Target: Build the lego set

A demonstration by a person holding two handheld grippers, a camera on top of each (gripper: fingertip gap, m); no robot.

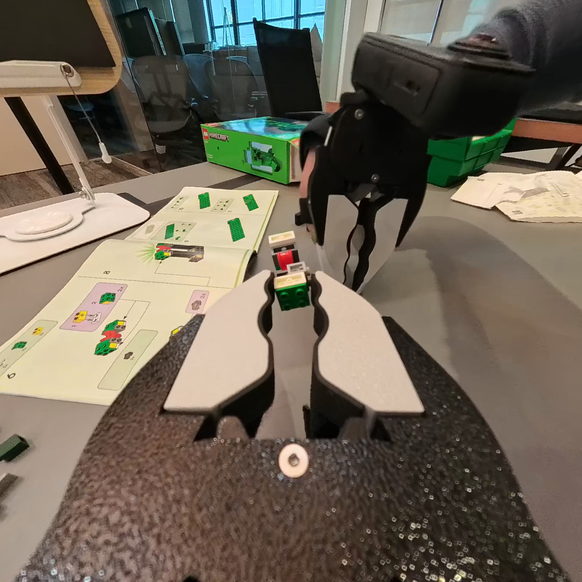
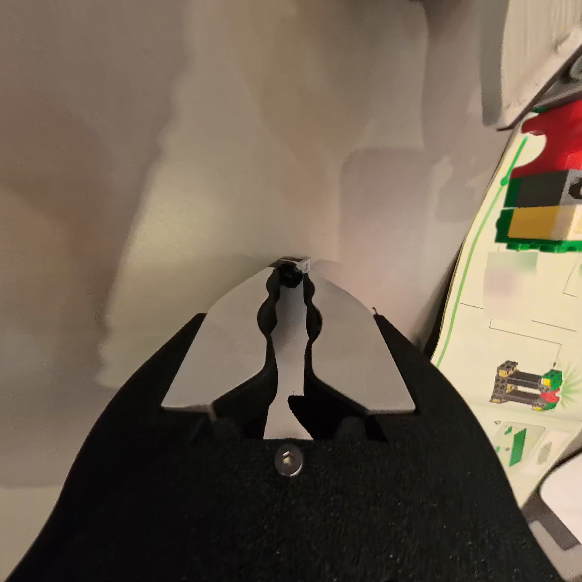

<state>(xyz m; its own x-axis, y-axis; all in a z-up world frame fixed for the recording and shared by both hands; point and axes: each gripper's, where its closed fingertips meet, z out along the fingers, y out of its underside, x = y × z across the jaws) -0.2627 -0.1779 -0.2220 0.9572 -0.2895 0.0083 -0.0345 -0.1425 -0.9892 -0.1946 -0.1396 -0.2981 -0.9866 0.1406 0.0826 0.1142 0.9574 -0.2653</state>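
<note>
My left gripper [image 1: 291, 280] is shut on a small lego assembly [image 1: 291, 294] of green, white, red and black bricks and holds it above the grey table [image 1: 472, 315]. The right gripper [image 1: 354, 280] points down at the table just right of the assembly. In the right wrist view, my right gripper [image 2: 291, 271] is shut on a small black-and-grey piece [image 2: 290, 277] at its fingertips. The assembly [image 2: 548, 192] shows blurred at that view's right edge. The open instruction booklet [image 1: 141, 283] lies to the left and also shows in the right wrist view [image 2: 491, 330].
A green lego box [image 1: 252, 148] and a green bin [image 1: 466, 154] stand at the table's far side. A white lamp base [image 1: 63, 217] is at the far left. Loose papers [image 1: 519, 198] lie at the right. Dark loose pieces [image 1: 12, 447] lie at the near left. One gripper's finger ends stand about 11 centimeters off the other's.
</note>
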